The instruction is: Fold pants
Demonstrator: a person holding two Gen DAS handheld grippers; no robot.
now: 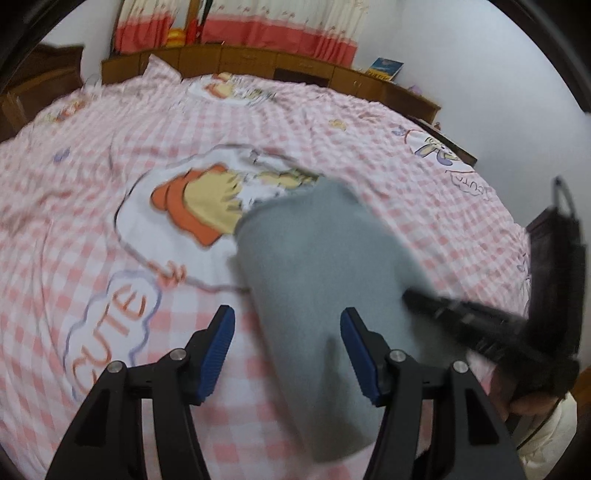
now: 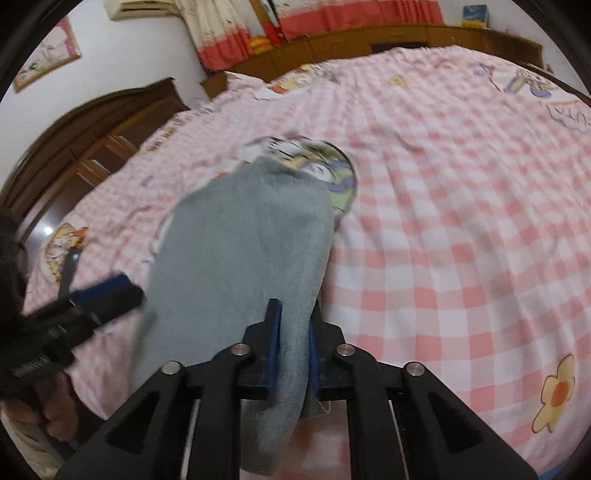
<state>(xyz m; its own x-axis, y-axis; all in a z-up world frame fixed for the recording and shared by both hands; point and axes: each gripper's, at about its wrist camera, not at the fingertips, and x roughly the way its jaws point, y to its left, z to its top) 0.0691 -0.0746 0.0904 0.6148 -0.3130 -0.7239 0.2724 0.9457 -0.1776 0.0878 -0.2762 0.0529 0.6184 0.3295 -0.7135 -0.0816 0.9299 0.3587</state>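
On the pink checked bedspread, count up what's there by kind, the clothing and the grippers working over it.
Grey soft pants: 1
Black two-finger grippers with blue pads: 2, the left gripper open, the right gripper clamped on the pants
Total: 3

Plain grey-blue pants point(image 2: 240, 236) are being shown against a bedsheet point(image 2: 461, 229) checked in pink and white, printed with cartoon figures in orange and yellow, a yellow flower and purple-outlined lettering. Black frames with blue pads are being seen on the left gripper point(image 1: 287, 350) and right gripper point(image 2: 293, 343). Curtains point(image 1: 280, 26) are being shown cream with coral-red bands, beside brown wooden furniture point(image 1: 258, 61).
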